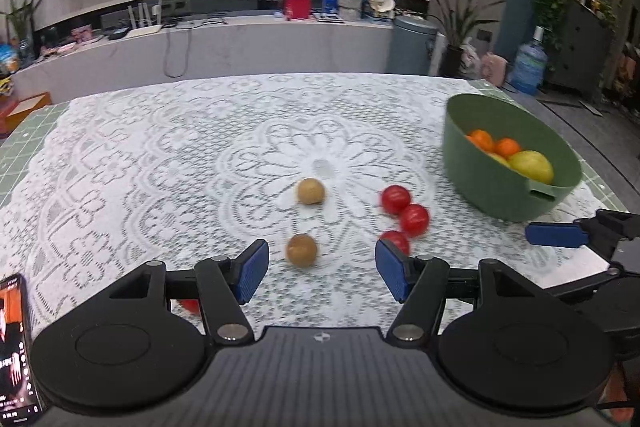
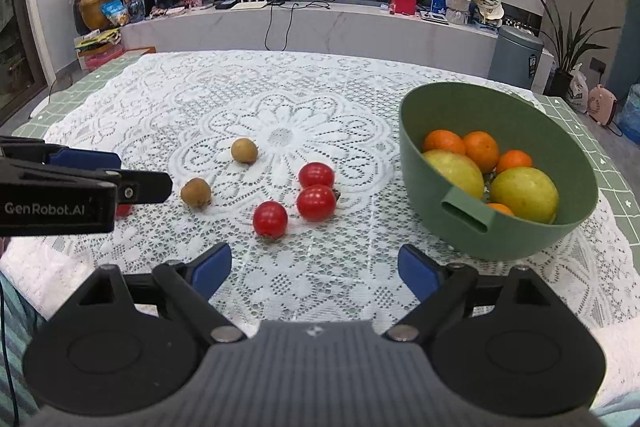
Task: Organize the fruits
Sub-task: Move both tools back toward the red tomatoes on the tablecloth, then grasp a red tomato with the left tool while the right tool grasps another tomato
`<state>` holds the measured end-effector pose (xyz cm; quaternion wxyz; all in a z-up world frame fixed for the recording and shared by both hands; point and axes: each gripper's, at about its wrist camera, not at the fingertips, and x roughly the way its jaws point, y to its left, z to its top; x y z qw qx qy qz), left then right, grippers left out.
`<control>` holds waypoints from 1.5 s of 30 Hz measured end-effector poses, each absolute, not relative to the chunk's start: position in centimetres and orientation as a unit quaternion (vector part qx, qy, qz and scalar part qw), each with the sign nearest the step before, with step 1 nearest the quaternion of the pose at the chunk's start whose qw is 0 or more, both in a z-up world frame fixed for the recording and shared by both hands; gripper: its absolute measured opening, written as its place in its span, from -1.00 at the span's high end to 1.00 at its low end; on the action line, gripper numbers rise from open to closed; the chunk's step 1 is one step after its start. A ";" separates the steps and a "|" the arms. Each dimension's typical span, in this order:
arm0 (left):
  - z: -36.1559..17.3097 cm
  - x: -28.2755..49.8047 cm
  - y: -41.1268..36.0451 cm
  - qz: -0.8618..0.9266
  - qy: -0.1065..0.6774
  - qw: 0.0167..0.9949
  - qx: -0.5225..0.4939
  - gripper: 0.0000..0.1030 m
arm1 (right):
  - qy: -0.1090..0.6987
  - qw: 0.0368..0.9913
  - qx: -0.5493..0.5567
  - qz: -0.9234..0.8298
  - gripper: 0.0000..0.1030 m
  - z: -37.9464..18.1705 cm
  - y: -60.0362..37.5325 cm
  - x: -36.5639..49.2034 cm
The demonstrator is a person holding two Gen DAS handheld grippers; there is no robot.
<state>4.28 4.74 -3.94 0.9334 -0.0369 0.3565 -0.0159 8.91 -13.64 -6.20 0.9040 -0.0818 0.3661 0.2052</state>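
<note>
Only readable text: "GenRobot.AI" on the side of the left gripper (image 2: 116,167), seen from the right wrist. Its jaws stand wide apart, nothing between them; a brown fruit (image 1: 302,249) lies on the lace tablecloth (image 2: 160,115) just ahead of the gap. Right gripper (image 2: 314,267) also spread wide, holding nothing. 3 red fruits (image 2: 316,202) cluster mid-cloth, second brown fruit (image 2: 244,150) farther back. Green bowl (image 2: 440,195) sits right, holding oranges (image 2: 482,151) and 2 yellow-green fruits (image 2: 524,194). Phone (image 1: 14,347) at left edge, text unreadable.
</note>
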 end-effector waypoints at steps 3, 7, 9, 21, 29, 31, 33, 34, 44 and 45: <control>-4.4 4.3 5.2 -0.011 0.363 0.931 -0.040 -0.40 | 0.368 0.902 -0.090 0.207 -0.69 -6.6 -13.1 9.1; -5.0 4.4 5.9 -0.008 0.368 0.928 -0.052 -0.40 | 0.370 0.899 -0.098 0.214 -0.69 -7.0 -12.4 9.5; -5.3 4.6 6.2 -0.011 0.372 0.926 -0.061 -0.40 | 0.371 0.897 -0.099 0.219 -0.69 -7.2 -12.0 9.7; -6.5 5.5 6.5 -0.013 0.372 0.927 -0.046 -0.23 | 0.371 0.886 -0.119 0.252 -0.24 -8.3 -10.2 11.1; -6.7 5.7 7.4 0.059 0.373 0.926 -0.021 -0.19 | 0.360 0.884 -0.134 0.267 -0.07 -8.8 -8.8 11.6; -6.9 5.7 7.8 0.073 0.379 0.922 -0.017 -0.19 | 0.359 0.883 -0.134 0.271 0.01 -8.8 -8.5 11.7; -7.2 5.8 8.1 0.084 0.389 0.917 -0.018 -0.19 | 0.359 0.882 -0.135 0.274 0.03 -8.9 -8.2 11.9; -7.3 5.8 8.3 0.089 0.390 0.916 -0.019 -0.19 | 0.359 0.882 -0.138 0.273 0.03 -9.0 -8.0 12.0; -8.0 6.1 9.4 0.120 0.402 0.907 -0.019 -0.16 | 0.369 0.879 -0.145 0.263 0.18 -9.9 -7.6 12.8; -8.0 6.1 9.4 0.122 0.402 0.907 -0.018 -0.16 | 0.370 0.879 -0.145 0.263 0.18 -10.0 -7.6 12.9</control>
